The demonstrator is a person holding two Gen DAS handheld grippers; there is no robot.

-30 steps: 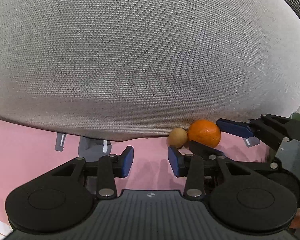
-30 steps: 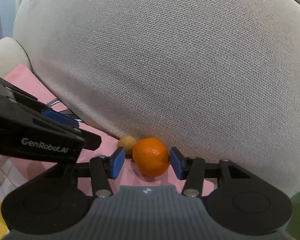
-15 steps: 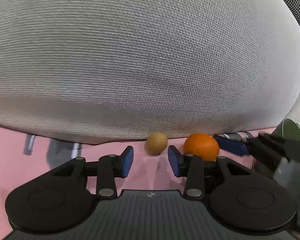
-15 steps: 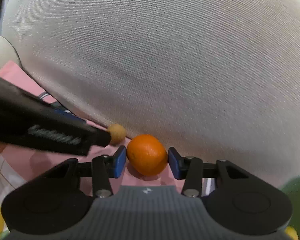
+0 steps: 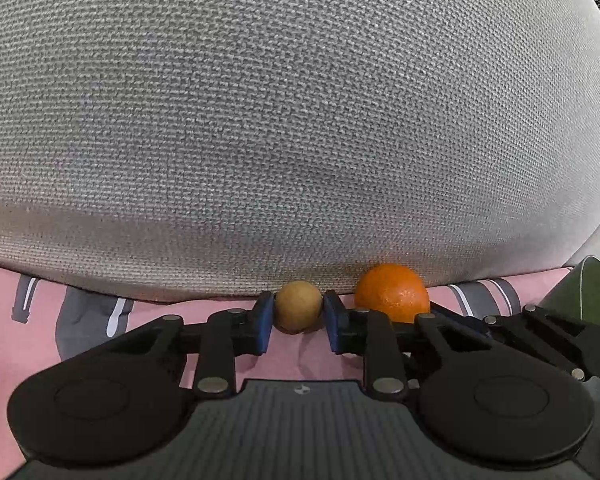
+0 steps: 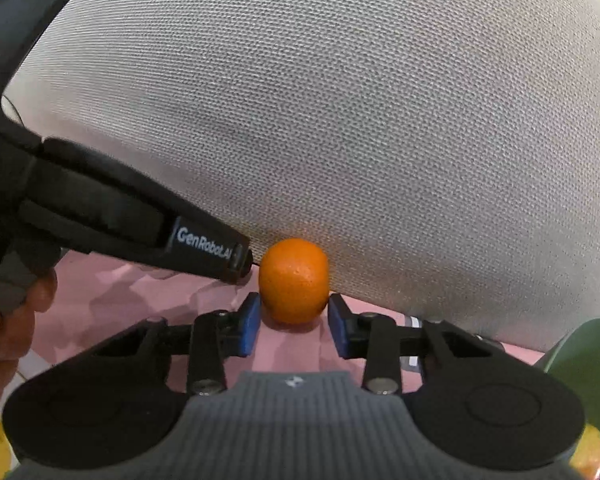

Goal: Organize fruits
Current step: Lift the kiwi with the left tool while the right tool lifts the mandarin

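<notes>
A small tan round fruit (image 5: 299,307) lies on the pink cloth (image 5: 8,320) against the grey cushion (image 5: 284,120). My left gripper (image 5: 296,322) has its blue pads touching both sides of it. An orange (image 5: 392,292) lies just to its right. In the right wrist view my right gripper (image 6: 293,324) has its pads at both sides of the orange (image 6: 293,280); a thin gap shows at the right pad. The left gripper's black body (image 6: 120,216) crosses the right wrist view and hides the tan fruit there.
The big grey cushion (image 6: 360,120) fills the space right behind the fruits. A green bowl rim (image 5: 588,292) stands at the right; it also shows in the right wrist view (image 6: 580,344). Yellow and orange things (image 6: 588,456) show at the bottom corners.
My left gripper has moved forward and right and closed its pads around the tan fruit. My right gripper has narrowed around the orange. Both have come closer to the cushion.
</notes>
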